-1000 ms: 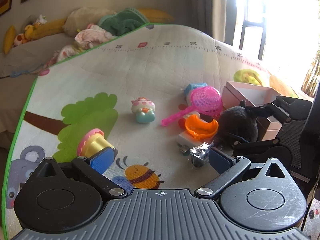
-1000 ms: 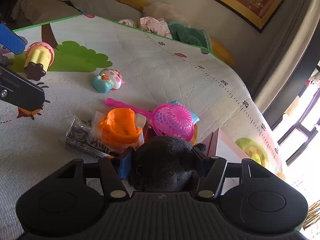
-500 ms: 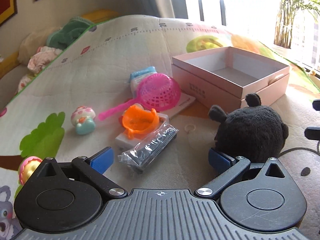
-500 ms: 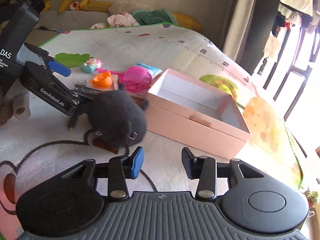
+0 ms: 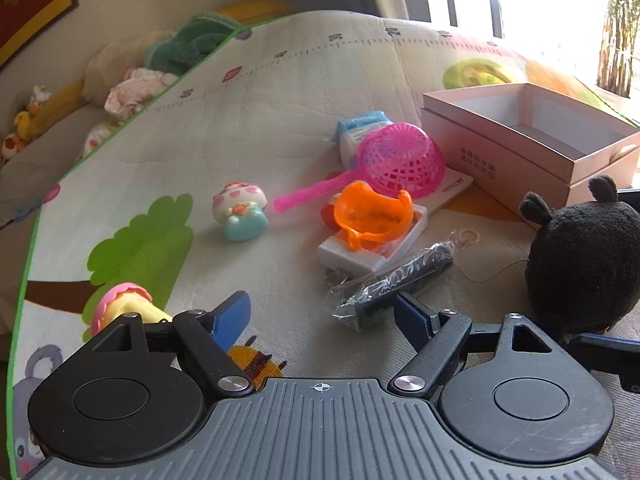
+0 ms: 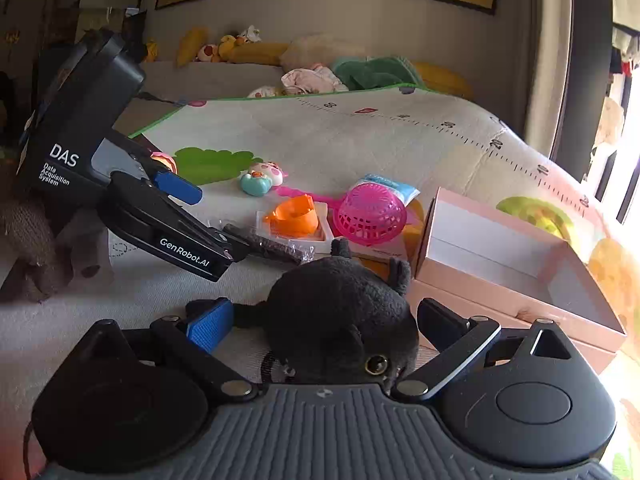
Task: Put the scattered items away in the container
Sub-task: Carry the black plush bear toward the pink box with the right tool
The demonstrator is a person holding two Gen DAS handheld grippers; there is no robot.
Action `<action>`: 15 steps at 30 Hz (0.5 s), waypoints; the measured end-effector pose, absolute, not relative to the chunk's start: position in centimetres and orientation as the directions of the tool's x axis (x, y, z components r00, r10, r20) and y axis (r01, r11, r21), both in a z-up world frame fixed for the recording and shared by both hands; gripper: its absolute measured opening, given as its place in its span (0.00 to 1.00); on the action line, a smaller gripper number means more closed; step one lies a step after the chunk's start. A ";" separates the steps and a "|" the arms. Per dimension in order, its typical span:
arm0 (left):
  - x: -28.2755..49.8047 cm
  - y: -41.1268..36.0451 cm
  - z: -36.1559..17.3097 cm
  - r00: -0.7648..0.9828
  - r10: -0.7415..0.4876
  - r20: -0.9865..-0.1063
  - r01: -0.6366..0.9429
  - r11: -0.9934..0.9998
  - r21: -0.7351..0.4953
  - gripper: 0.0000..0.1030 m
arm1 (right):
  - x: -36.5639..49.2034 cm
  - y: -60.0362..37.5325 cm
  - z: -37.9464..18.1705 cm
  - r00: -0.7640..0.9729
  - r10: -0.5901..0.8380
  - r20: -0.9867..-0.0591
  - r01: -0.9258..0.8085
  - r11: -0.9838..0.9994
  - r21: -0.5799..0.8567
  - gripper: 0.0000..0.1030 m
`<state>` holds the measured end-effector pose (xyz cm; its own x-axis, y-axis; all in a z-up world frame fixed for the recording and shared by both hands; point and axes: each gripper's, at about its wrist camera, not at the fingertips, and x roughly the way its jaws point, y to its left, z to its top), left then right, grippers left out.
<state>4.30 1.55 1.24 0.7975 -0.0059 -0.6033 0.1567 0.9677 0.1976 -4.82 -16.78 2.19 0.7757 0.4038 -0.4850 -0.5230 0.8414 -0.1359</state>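
The play mat (image 5: 280,92) fills both of my views and carries everything. The pink box (image 6: 520,280) is next in size, open and empty as far as I can see, at about two o'clock in both views; that is where the scattered toys belong, so I judge nothing is tidied yet.

The black plush (image 6: 340,312) sits on the mat just short of the box. It lies between the fingers of my right gripper (image 6: 324,320), which are opening and stand wide, the blue pad (image 6: 210,322) clear of the fur, so nothing is clamped. I read that as lining up around the plush for a fresh hold.

My left gripper (image 5: 324,316) points at the clutter, its fingers apart but closing, with only bare mat between them. The wrapped dark stick (image 5: 400,280) lies by the right finger, at one o'clock of the gap, likely the next pick.

Smaller still: the pink strainer (image 5: 400,160) at twelve o'clock, the orange cup (image 5: 372,216) resting on a white packet (image 5: 360,252), the mushroom toy (image 5: 240,212) at eleven o'clock, the ice-cream toy (image 5: 120,304) at nine.

The right view alone shows the plush's eye and the left gripper's body; the left view alone shows the ice-cream toy whole.
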 end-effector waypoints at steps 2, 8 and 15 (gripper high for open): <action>4.3 2.2 1.4 0.798 -0.023 -0.603 0.159 0.972 0.172 0.88 | -4.0 -17.5 2.8 0.754 0.449 -0.479 -0.531 0.846 -0.042 0.99; 4.6 2.9 1.3 0.788 -0.060 -0.613 0.154 0.983 0.101 0.91 | 1.4 -18.0 3.6 0.723 0.465 -0.510 -0.494 0.865 0.089 1.00; 4.5 3.3 1.5 0.773 -0.106 -0.626 0.173 0.984 0.048 0.92 | -2.4 -17.1 2.6 0.660 0.501 -0.560 -0.611 0.792 -0.011 1.00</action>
